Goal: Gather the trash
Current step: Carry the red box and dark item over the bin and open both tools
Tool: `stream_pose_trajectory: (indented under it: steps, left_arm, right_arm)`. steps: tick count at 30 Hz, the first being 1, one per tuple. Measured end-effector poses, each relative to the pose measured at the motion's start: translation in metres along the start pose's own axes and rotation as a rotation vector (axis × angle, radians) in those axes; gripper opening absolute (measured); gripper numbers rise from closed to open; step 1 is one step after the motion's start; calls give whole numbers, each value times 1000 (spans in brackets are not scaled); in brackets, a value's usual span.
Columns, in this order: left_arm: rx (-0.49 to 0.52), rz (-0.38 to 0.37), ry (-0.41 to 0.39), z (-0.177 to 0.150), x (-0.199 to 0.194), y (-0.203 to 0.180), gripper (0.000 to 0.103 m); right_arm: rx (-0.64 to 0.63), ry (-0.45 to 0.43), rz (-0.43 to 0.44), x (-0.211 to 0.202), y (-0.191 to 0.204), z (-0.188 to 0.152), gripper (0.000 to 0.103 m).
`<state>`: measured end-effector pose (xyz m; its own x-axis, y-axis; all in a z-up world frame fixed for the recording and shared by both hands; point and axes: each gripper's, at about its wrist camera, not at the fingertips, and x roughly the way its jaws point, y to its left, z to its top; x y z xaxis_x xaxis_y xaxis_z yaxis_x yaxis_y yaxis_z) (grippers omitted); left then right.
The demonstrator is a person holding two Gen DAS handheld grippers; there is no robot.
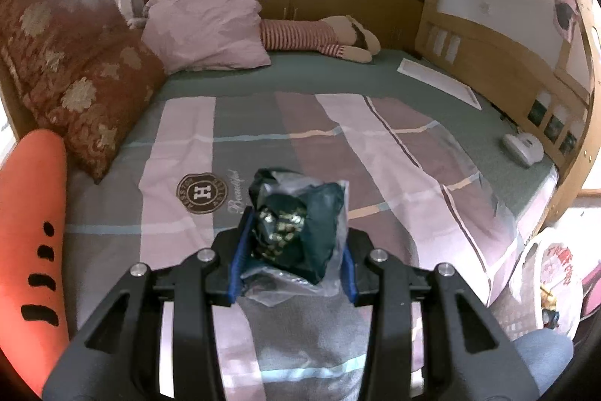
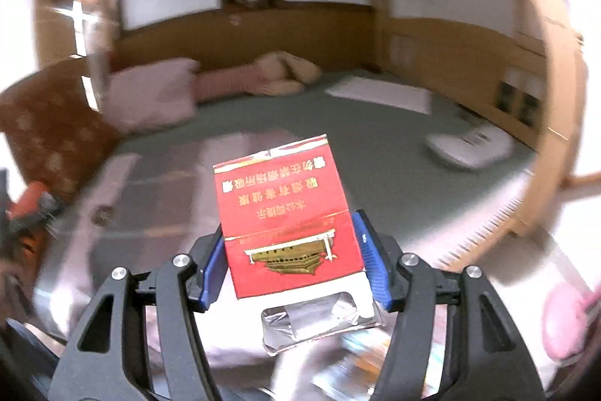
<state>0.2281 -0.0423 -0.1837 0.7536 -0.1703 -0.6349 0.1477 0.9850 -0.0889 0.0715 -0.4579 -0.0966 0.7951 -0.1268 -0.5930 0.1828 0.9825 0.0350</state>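
Two bits of trash were in my tongs, both held above the bed (image 1: 379, 70). L gripper (image 1: 293, 252) was clamped on a crumpled dark wrapper (image 1: 300, 224) w/ clear plastic round it. R gripper (image 2: 291, 258) pinched a red cigarette pack (image 2: 285, 213), torn foil end toward me. Patchwork quilt (image 1: 188, 156) lay below, pink pillow (image 1: 204, 32) & striped plush (image 1: 311, 36) far back.
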Motion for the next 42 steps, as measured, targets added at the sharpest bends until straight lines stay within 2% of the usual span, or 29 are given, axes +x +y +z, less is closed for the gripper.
stream_pose_trajectory:
  steps: [1,3,4,6,9,14,17,19,22,25,27,29,30,33,35,38,42]
  left_arm:
    - [11,-1,-1,0,0,-4,40]
    - [49,-34,6,-1,3,-16,40]
    - [66,-51,15,-1,4,-23,40]
    - [110,-79,27,-2,5,-39,40]
    - [184,-133,32,-2,-1,-71,40]
    - [260,-311,48,6,-21,-155,40]
    - [331,-450,68,5,-38,-220,40]
    - [386,-567,126,-1,-46,-270,40]
    - [454,-690,188,-16,-57,-333,41]
    - [506,-779,254,-35,-60,-382,42]
    - [526,-812,300,-50,-57,-411,42]
    - [523,-834,338,-58,-52,-426,44]
    - [524,-838,346,-59,-50,-429,49]
    - [528,-806,307,-57,-47,-437,90]
    - [511,-794,263,-45,-48,-425,92]
    - [459,-788,241,-28,-47,-402,95]
    - [417,-713,154,0,-52,-349,100]
  right_arm:
    - [4,33,-23,3,-11,-12,63]
    - [14,126,-71,18,-34,-39,72]
    - [23,148,-90,21,-41,-47,76]
    - [65,170,-106,22,-57,-60,76]
    - [150,103,-103,4,-75,-61,90]
    - [140,23,-138,-24,-76,-41,90]
    - [135,-12,-129,-38,-76,-33,90]
    - [131,-38,-132,-46,-78,-27,91]
    - [133,-69,-141,-63,-84,-20,93]
    - [149,-100,-162,-78,-94,-14,95]
    - [160,-111,-178,-83,-102,-12,96]
    - [172,-117,-191,-88,-109,-13,96]
    - [175,-118,-194,-90,-110,-13,96]
    - [184,-124,-203,-93,-116,-13,96]
    - [187,-123,-199,-92,-116,-13,96]
    - [183,-118,-184,-89,-110,-13,96]
    - [154,-102,-137,-78,-86,-7,96]
